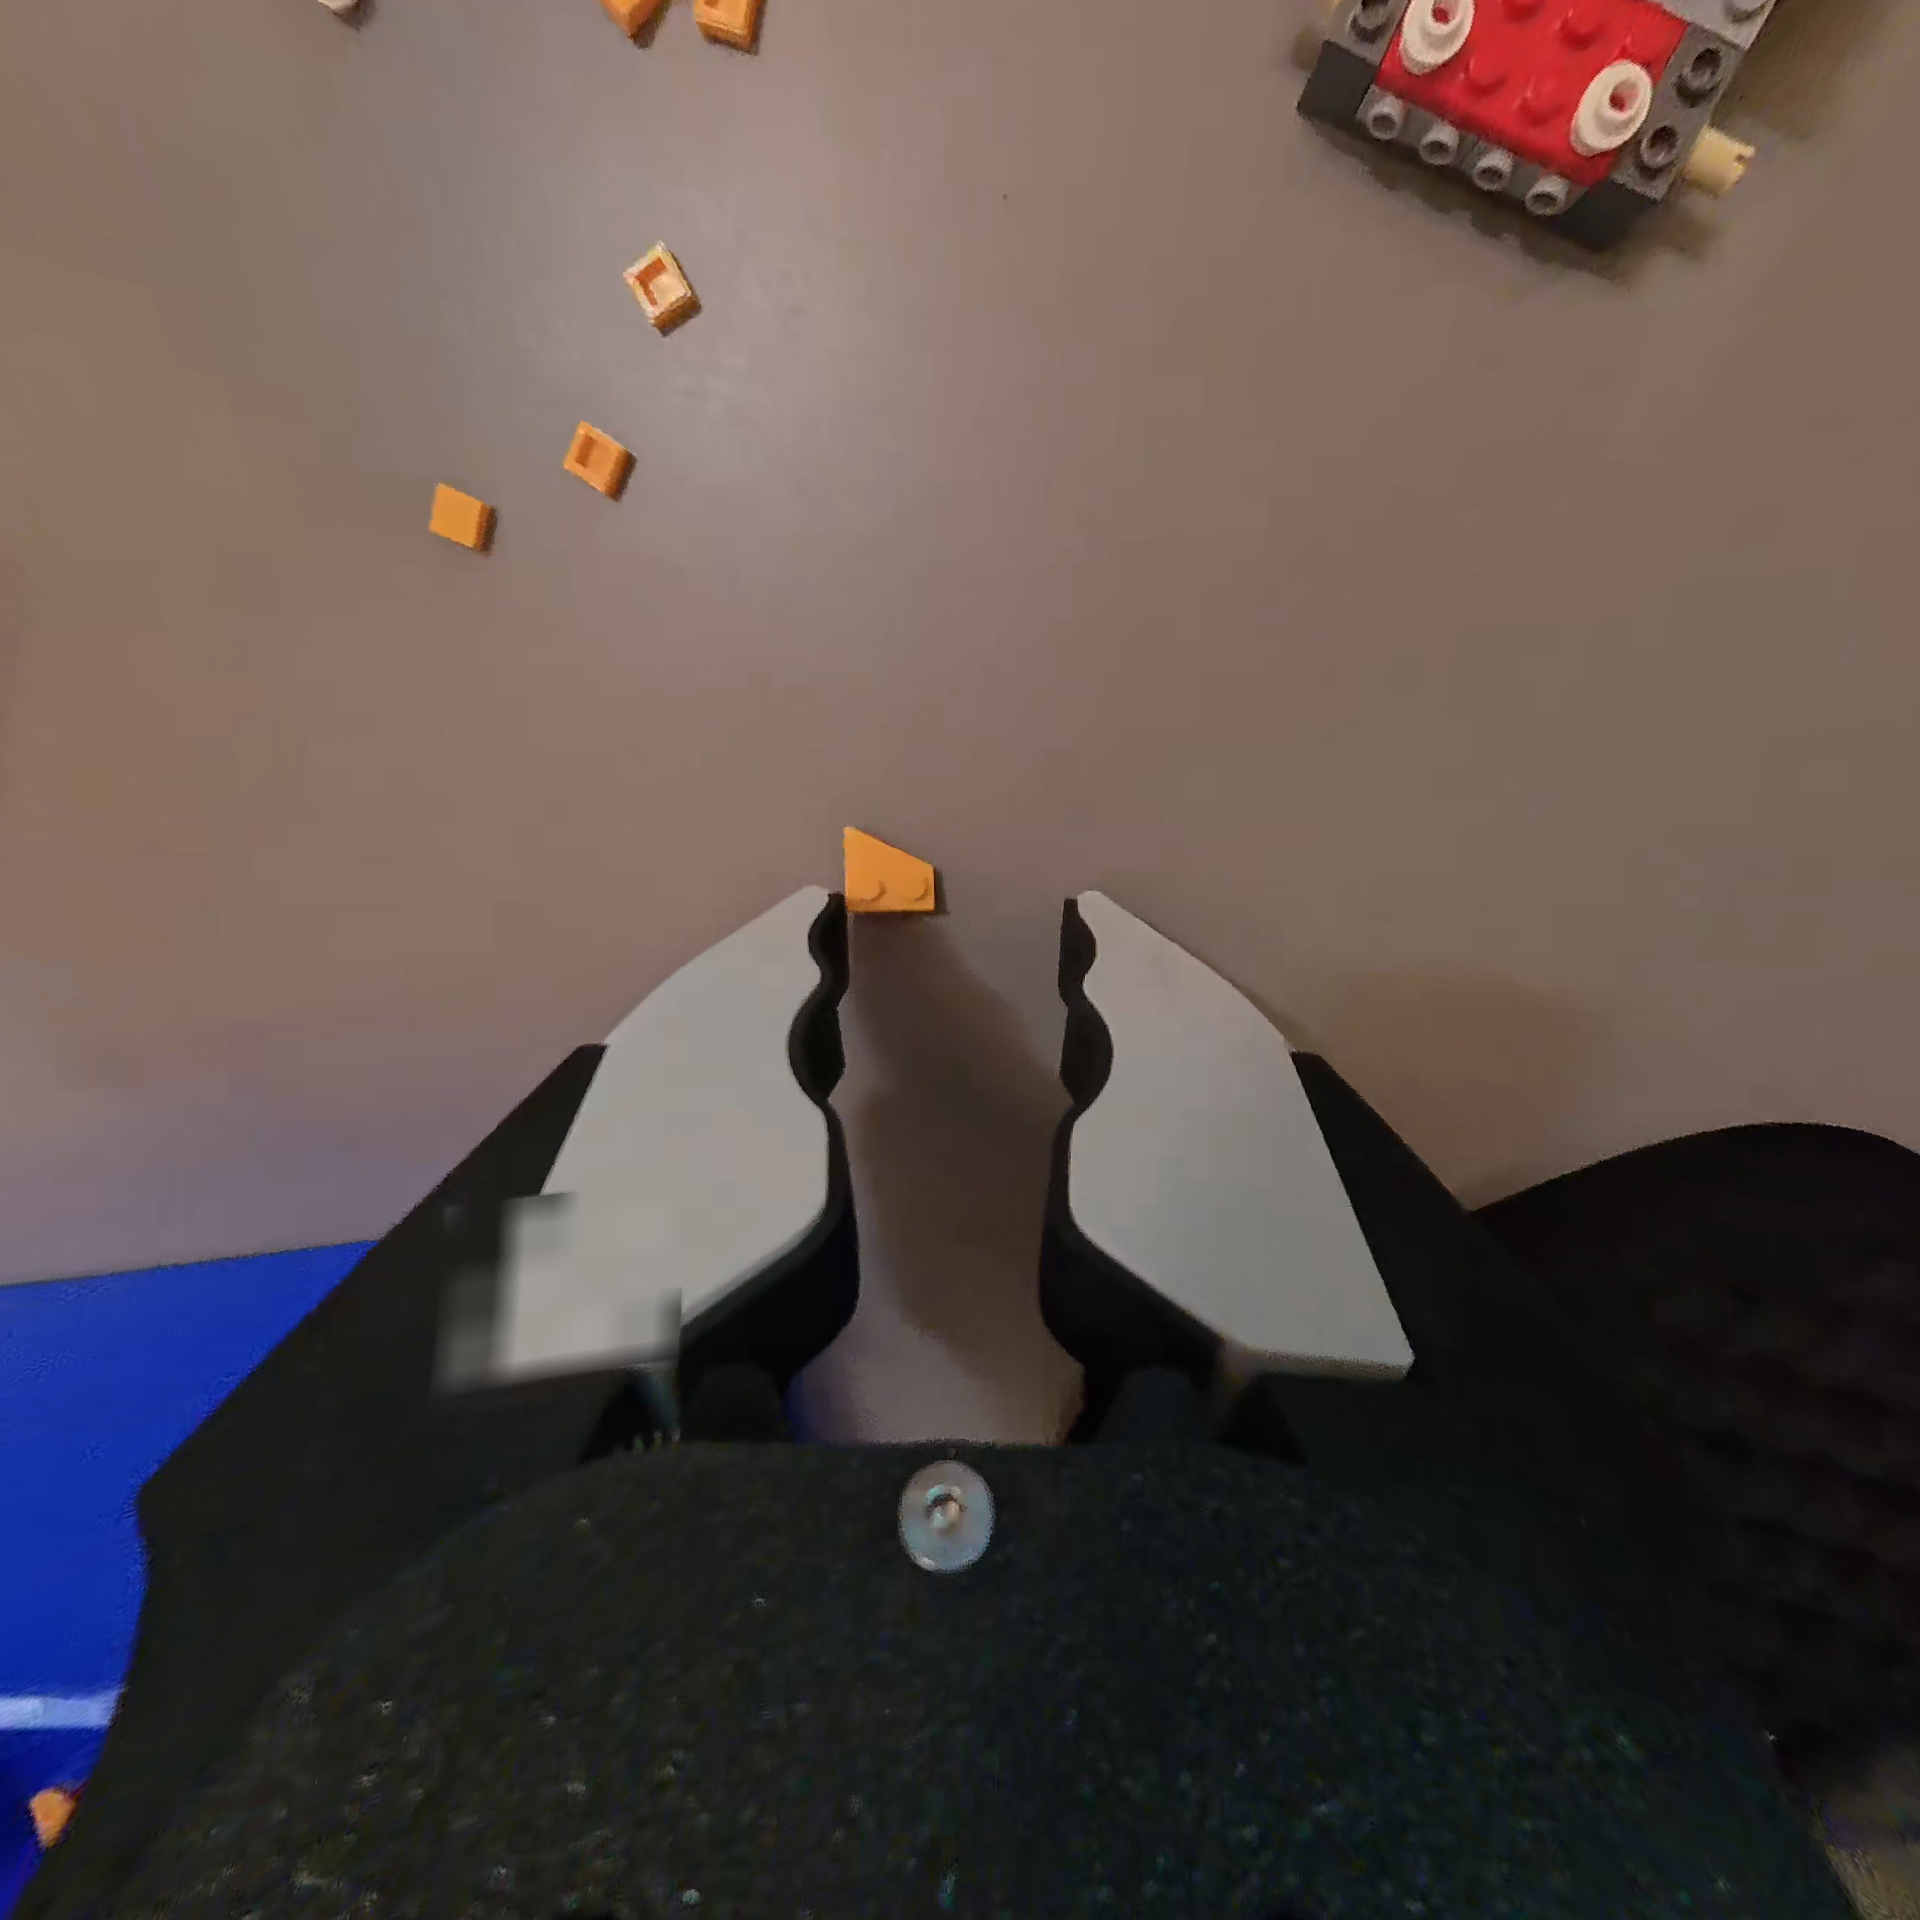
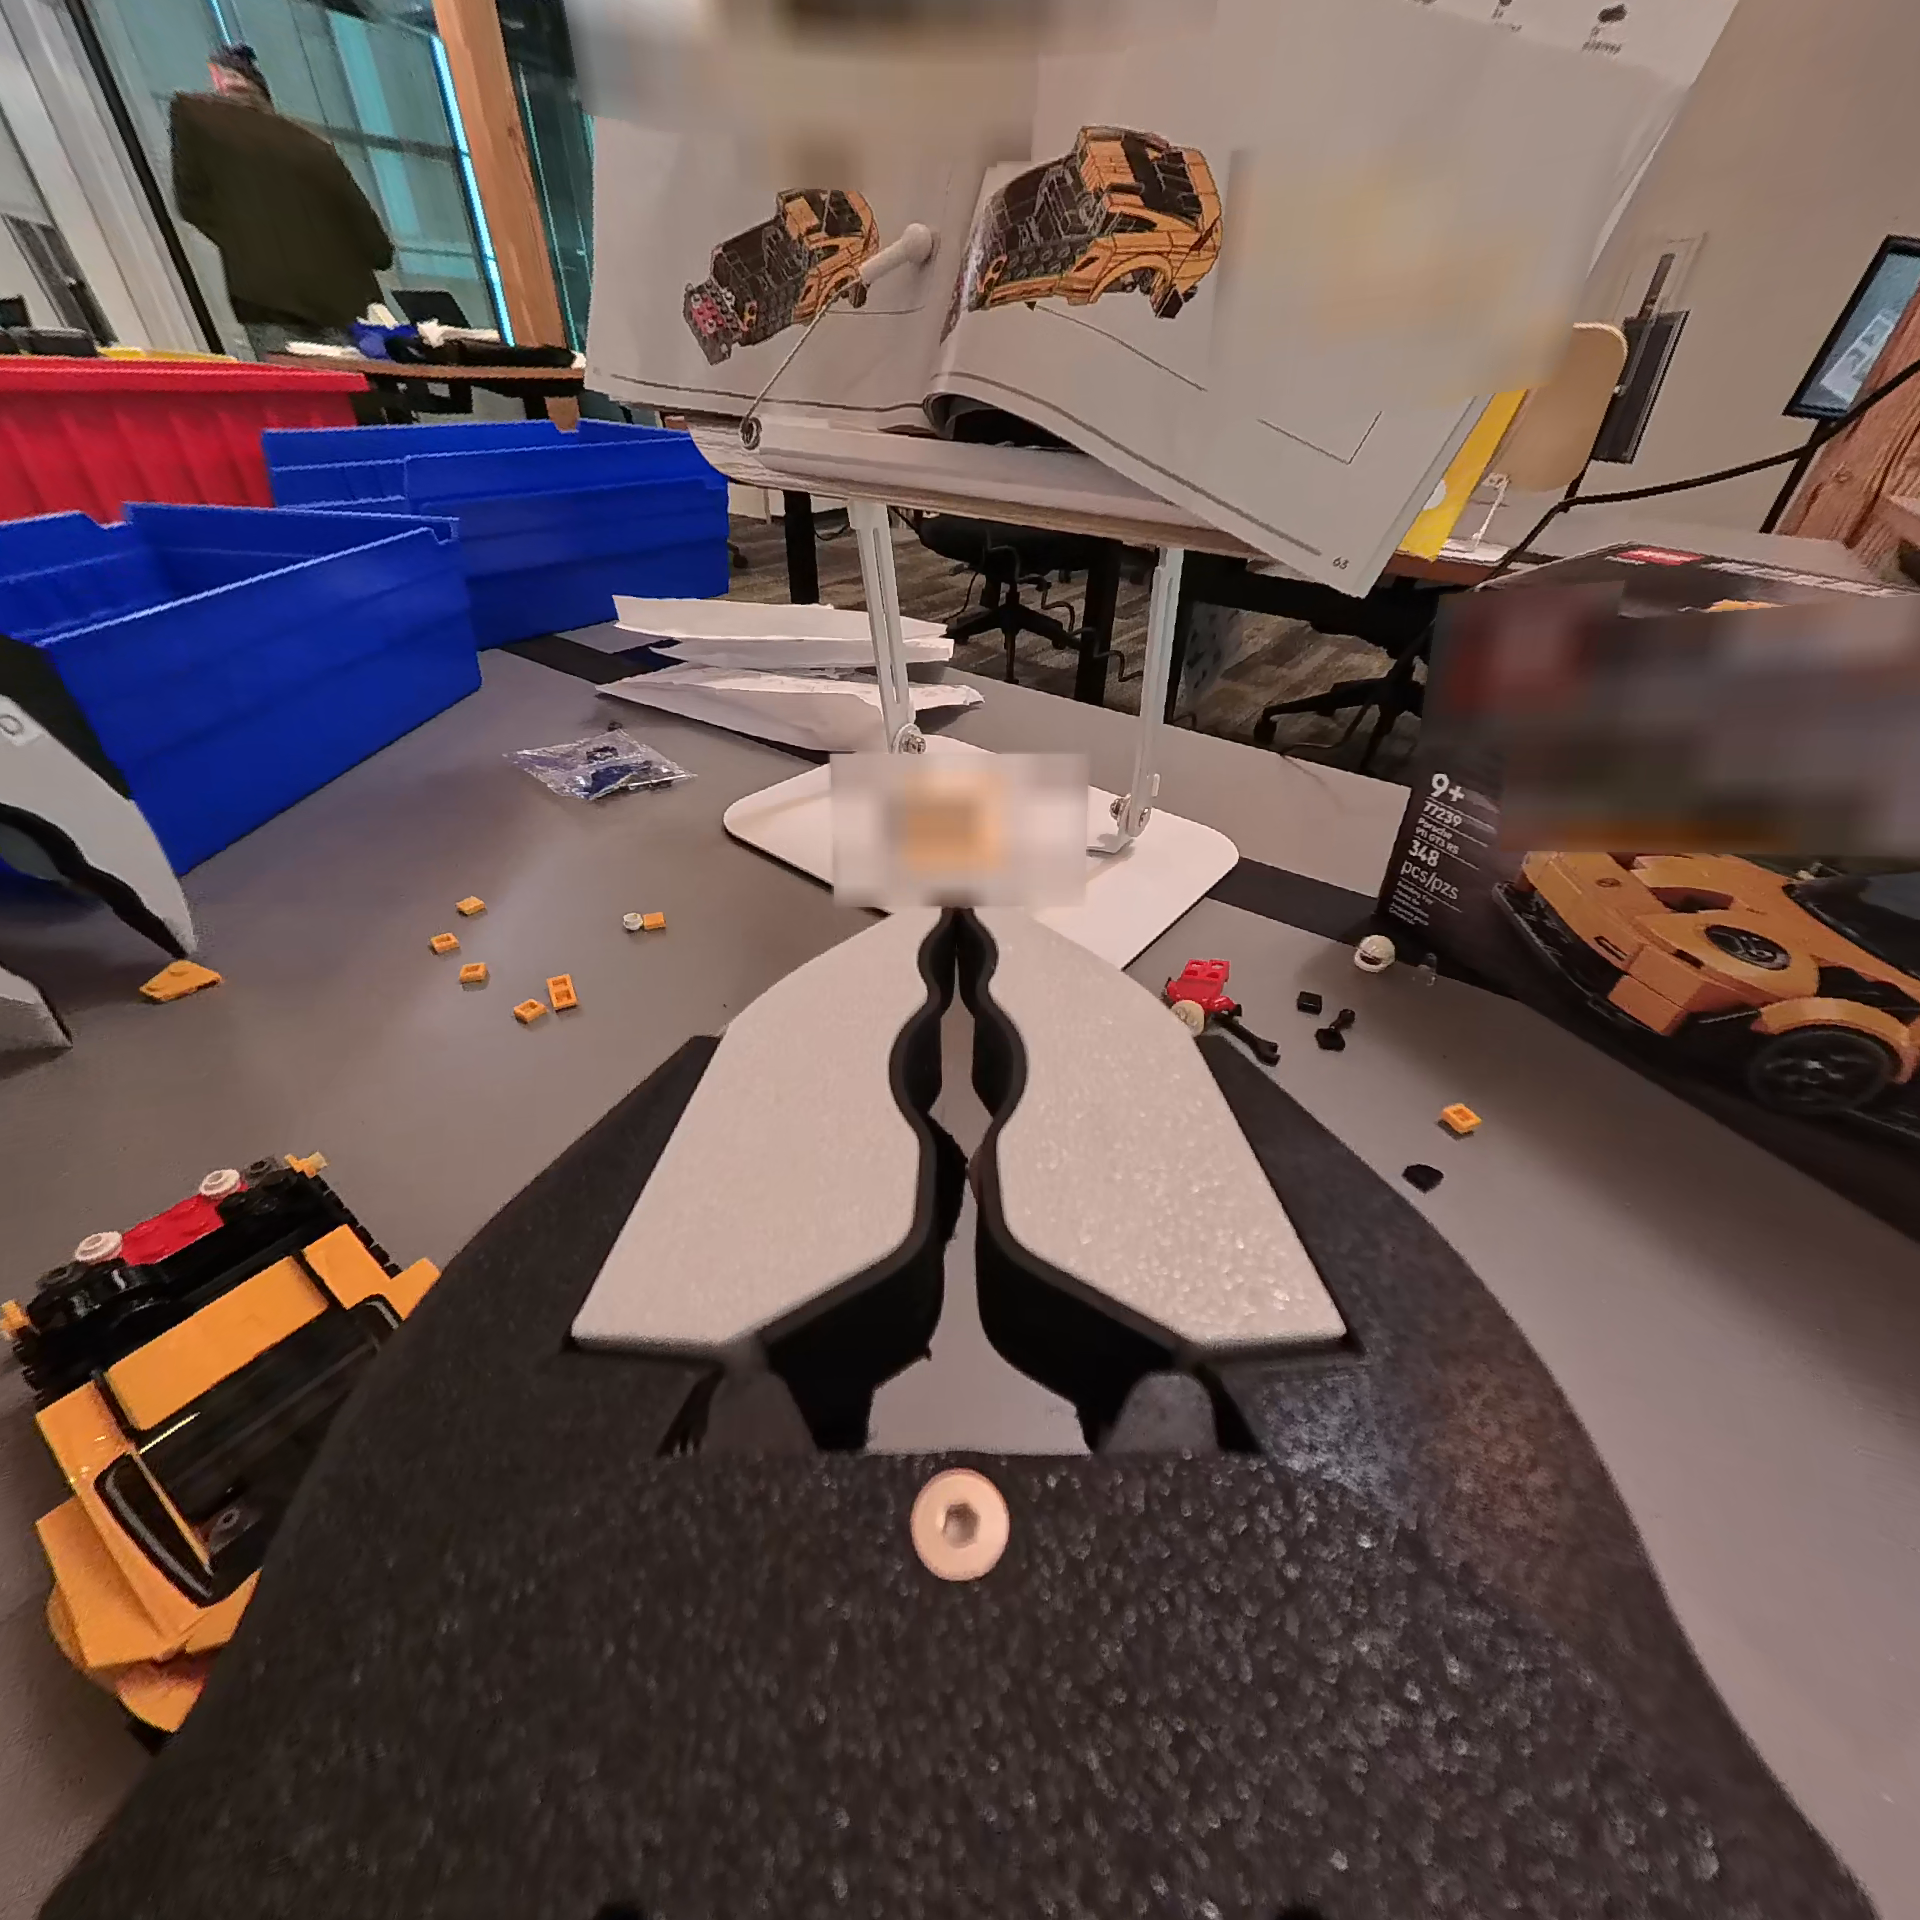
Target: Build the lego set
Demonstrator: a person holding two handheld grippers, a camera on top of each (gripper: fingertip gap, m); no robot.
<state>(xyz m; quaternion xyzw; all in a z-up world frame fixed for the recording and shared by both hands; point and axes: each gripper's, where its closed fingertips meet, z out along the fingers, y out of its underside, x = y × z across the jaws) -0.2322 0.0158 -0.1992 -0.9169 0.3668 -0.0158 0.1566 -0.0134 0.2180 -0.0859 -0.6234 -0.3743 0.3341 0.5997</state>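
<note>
My left gripper (image 1: 951, 909) is open just above the grey table (image 1: 1247, 623). A small orange wedge plate (image 1: 885, 878) lies flat on the table at the tip of its left finger (image 1: 727, 1039), and the right finger stands well clear of it. Nothing is in its grasp. In the right wrist view the same wedge (image 2: 179, 980) lies beside the left gripper's fingers (image 2: 94, 852) at the far left. My right gripper (image 2: 956, 920) is raised above the table with its pads together. A small orange piece (image 2: 951, 821) sits at its tips, under a blurred patch.
A part-built orange, black and red toy car (image 2: 187, 1403) lies at the lower left, and also shows in the left wrist view (image 1: 1527, 104). Loose orange tiles (image 1: 597, 457) are scattered. Blue bins (image 2: 260, 644), an instruction booklet on a white stand (image 2: 1039, 312) and the set's box (image 2: 1662, 987) ring the table. Some 30 cm of space lies between my two pairs of fingers.
</note>
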